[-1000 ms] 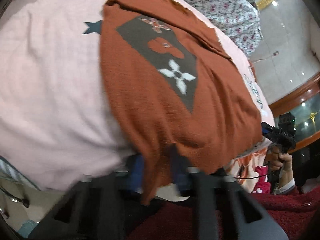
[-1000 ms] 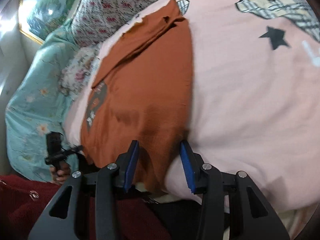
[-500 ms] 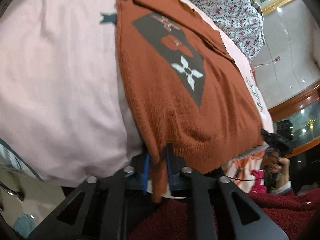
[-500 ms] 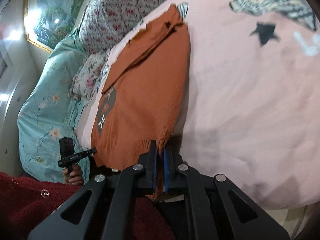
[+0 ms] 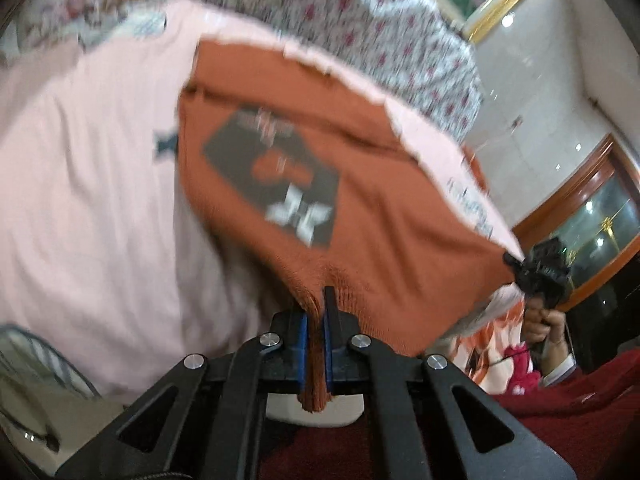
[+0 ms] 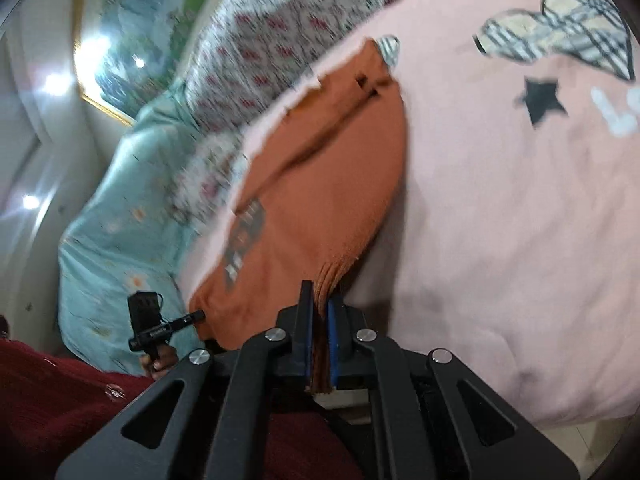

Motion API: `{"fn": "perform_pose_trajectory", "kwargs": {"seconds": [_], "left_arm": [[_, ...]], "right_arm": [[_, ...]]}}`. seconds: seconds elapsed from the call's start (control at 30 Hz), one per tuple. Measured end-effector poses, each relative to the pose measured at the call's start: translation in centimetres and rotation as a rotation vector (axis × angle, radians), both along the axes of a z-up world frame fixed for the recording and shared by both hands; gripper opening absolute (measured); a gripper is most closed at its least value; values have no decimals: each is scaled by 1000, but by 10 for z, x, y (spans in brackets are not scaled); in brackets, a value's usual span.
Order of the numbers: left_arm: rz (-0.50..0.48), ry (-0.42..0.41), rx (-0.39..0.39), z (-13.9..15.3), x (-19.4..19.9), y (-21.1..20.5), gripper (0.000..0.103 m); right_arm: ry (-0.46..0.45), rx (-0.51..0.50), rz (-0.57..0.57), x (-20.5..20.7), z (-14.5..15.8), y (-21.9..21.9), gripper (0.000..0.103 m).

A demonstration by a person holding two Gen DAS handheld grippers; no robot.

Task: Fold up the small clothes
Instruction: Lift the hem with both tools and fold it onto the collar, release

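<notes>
Both grippers are clamped on the hem of the orange knit sweater (image 5: pixel 384 216). Left gripper (image 5: pixel 315 312) at bottom center of its view has the hem bunched between its blue pads, its jaws having just closed further on the knit, and the right gripper (image 6: pixel 320 312) pinches another bit of hem low in its own frame. Sweater lies across the pink bedsheet (image 5: pixel 88 200), filling mid-frame, dark patch with a white flower facing up. Floral blanket (image 5: pixel 360 12) sits along the top edge. At far right a hand (image 5: pixel 546 320) holds the other gripper's handle. Pretty blurry overall.
</notes>
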State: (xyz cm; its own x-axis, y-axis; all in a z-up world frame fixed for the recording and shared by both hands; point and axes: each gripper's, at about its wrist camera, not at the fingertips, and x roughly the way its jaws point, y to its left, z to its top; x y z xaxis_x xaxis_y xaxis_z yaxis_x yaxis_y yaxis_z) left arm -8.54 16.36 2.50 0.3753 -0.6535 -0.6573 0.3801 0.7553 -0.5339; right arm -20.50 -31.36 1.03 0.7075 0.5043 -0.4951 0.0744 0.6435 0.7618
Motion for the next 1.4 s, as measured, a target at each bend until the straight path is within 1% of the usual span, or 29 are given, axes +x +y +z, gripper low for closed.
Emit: {"fn": "perform_pose_trajectory", "kwargs": {"seconds": [0.03, 0.17, 0.2, 0.3, 0.43, 0.5, 0.6, 0.67, 0.77, 0.87, 0.97, 1.03, 1.17, 1.3, 1.33, 1.37, 1.4], "left_arm": [[13, -25, -11, 11, 5, 1, 4], [46, -98, -37, 40, 29, 3, 4], [56, -124, -47, 47, 39, 2, 4], [87, -167, -73, 62, 70, 1, 4], [142, -221, -63, 72, 118, -5, 4], [171, -227, -67, 74, 149, -9, 4], [210, -243, -39, 72, 192, -18, 3], [232, -232, -34, 67, 218, -20, 3], [270, -199, -27, 54, 260, -20, 3], [285, -186, -16, 47, 284, -20, 3], [296, -173, -24, 40, 307, -18, 3], [299, -156, -12, 32, 323, -19, 4], [304, -104, 32, 11, 350, -27, 4], [322, 8, 99, -26, 380, -34, 5], [318, 38, 107, -33, 383, -34, 5], [314, 53, 104, -36, 383, -34, 6], [306, 48, 86, -33, 377, -34, 9]], "right_arm": [[-15, -3, -4, 3, 5, -1, 7], [-80, -12, -20, 27, 28, -6, 7], [-95, -16, -25, 35, 34, -8, 7], [-132, -21, -42, 64, 44, -16, 7], [-153, -40, -76, 111, 52, -32, 7], [-141, -68, -101, 144, 53, -41, 7], [-112, -106, -127, 190, 50, -53, 7], [-100, -129, -138, 212, 48, -59, 7], [-84, -132, -152, 251, 42, -71, 7], [-65, -140, -158, 284, 35, -80, 7], [-51, -145, -163, 310, 27, -90, 7], [-33, -157, -164, 326, 20, -91, 7], [42, -221, -159, 353, -2, -90, 7], [158, -272, -154, 377, -33, -88, 9], [190, -281, -159, 379, -40, -88, 9], [200, -276, -164, 378, -42, -89, 9], [196, -262, -177, 374, -42, -91, 12]]}}
